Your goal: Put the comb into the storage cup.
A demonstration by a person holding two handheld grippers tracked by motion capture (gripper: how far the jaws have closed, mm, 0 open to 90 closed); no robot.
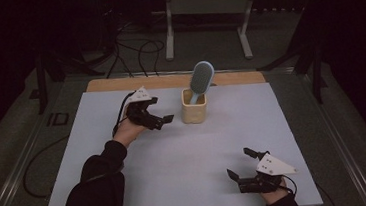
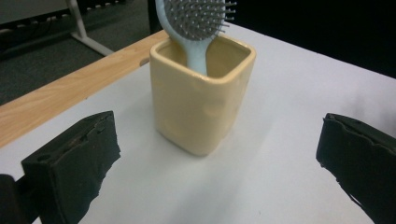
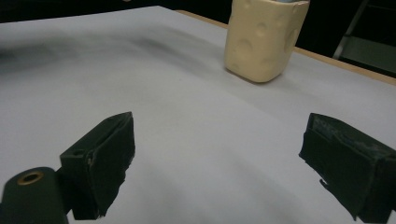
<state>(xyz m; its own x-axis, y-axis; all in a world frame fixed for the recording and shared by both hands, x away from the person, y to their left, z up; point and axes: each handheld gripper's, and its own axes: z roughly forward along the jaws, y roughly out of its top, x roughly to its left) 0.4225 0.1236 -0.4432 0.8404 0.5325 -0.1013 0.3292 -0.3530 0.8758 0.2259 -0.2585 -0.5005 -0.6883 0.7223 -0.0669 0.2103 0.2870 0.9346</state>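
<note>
A blue hairbrush [image 1: 202,78] stands handle-down in a cream square cup [image 1: 194,111] near the white sheet's far edge. The left gripper [image 1: 162,112] hovers just left of the cup, jaws spread and empty. The right gripper [image 1: 240,163], well apart from the cup toward the near edge, also gapes empty.

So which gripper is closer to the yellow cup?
Left. The left gripper sits open just beside the cup; the right gripper is far off, near the table's front edge.

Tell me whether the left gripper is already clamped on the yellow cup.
No: in the left gripper view the left gripper has its jaws spread wide, short of the yellow cup, which holds the hairbrush.
</note>
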